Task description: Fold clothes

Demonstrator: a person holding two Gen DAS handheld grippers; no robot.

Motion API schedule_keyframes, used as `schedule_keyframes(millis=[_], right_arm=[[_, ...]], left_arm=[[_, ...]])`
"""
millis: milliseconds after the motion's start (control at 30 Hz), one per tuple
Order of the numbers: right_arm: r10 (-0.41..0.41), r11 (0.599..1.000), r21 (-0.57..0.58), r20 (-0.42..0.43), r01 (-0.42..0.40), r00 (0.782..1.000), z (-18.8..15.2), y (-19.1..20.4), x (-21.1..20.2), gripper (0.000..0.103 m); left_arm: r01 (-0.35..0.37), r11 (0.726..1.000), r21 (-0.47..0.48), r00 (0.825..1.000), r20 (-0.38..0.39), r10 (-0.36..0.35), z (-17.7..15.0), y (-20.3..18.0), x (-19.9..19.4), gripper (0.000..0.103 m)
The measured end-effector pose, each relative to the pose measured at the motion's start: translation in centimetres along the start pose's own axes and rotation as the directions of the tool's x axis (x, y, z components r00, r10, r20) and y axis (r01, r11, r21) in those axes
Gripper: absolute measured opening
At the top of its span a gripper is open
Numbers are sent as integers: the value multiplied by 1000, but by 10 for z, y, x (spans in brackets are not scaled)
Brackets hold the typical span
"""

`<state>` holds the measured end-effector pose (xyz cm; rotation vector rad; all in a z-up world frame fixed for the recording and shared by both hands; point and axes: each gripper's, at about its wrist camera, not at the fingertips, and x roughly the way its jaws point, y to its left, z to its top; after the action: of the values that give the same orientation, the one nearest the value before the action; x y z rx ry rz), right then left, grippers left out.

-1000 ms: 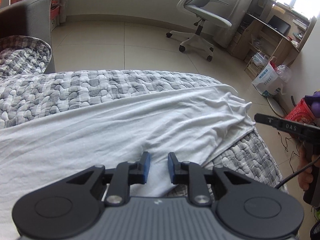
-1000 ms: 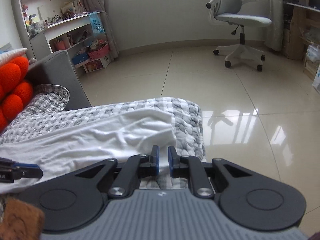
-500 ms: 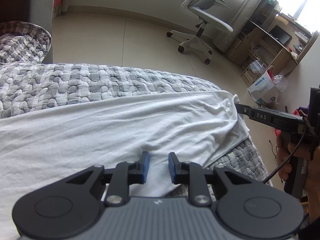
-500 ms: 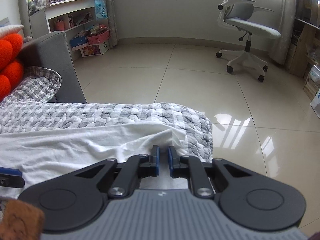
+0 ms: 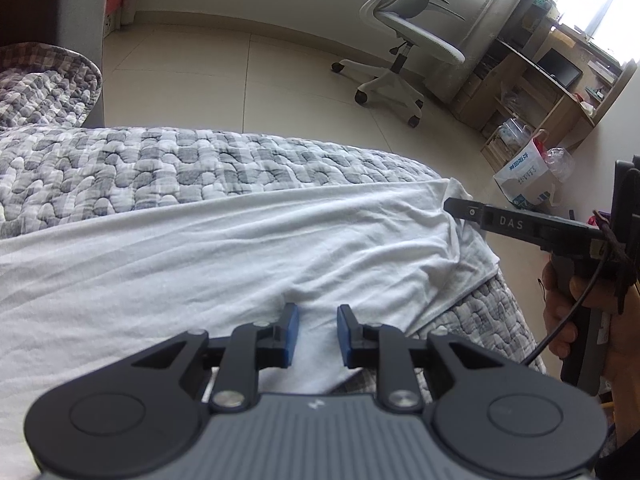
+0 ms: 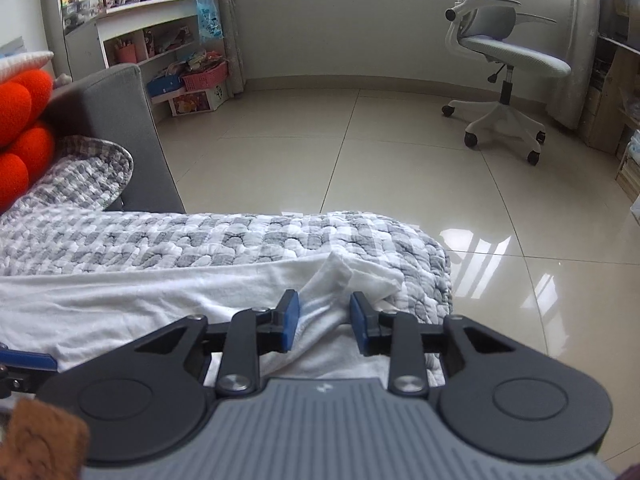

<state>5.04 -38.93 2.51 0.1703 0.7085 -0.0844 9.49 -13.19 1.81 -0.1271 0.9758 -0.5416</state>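
right gripper [image 6: 324,326] jaws just widened around the white garment [image 5: 240,248] corner (left gripper [image 5: 316,334] jaws narrowly parted).

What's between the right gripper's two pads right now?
A bunched fold of the white garment, seen in the right wrist view. The right gripper has just been opening, and its pads no longer press the cloth.

Grey-white checked quilt [image 5: 208,168] covers bed; white garment [image 5: 224,256] spread flat on it.
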Motion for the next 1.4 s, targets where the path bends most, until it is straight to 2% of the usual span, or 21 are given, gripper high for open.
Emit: schedule_keyframes(millis=[33,67,133,300,400,533,600,700,800,967,1133,1200,1300,1400], right_arm=[[20,999,26,1,-21,1000,0,-2,-1,23],[25,999,46,-3,-24,1000,-1,-5,-1,5],[6,998,70,4,-6,1000,-1,-9,-4,2],[5,986,166,68,-17,998,-5,-17,-29,1],[-12,980,200,71,-3,997,-10,-18,-37,0],[-56,952,306,81,28,995,-19,-28,-54,0],[-79,938,342,72,50,994,-25,-34,-55,0],[-72,920,388,24,57,997,-33,-42,-44,0],[-73,916,395,4,66,997,-36,-42,-37,0],[-56,898,439,83,14,995,-30,-47,-57,0],[-42,880,474,39,19,998,-33,-53,-46,0],[-40,865,501,23,24,999,-37,-55,-49,0],[-39,866,500,43,13,998,-39,-54,-60,0],[-55,878,476,-27,62,998,-43,-54,-48,0]], left_arm=[[1,1000,-2,1000,0,-1,0,0,0,22],[2,1000,-3,1000,-1,-2,0,0,0,22],[3,1000,-3,1000,0,-3,0,1,0,22],[5,1000,-6,1000,0,-5,1,1,1,22],[6,1000,-6,1000,1,-6,0,2,1,22],[7,1000,-3,1000,2,-7,1,2,1,22],[9,1000,-6,1000,1,-9,1,3,1,22],[10,1000,-4,1000,1,-10,1,3,2,22],[12,1000,-1,1000,2,-12,1,3,2,22],[26,1000,1,1000,-3,-26,1,4,1,23],[32,999,1,999,-7,-32,1,5,1,25],[35,999,8,999,-8,-35,1,4,1,29],[37,999,10,999,-12,-37,2,3,0,32],[41,999,1,999,-14,-41,2,4,1,34]])
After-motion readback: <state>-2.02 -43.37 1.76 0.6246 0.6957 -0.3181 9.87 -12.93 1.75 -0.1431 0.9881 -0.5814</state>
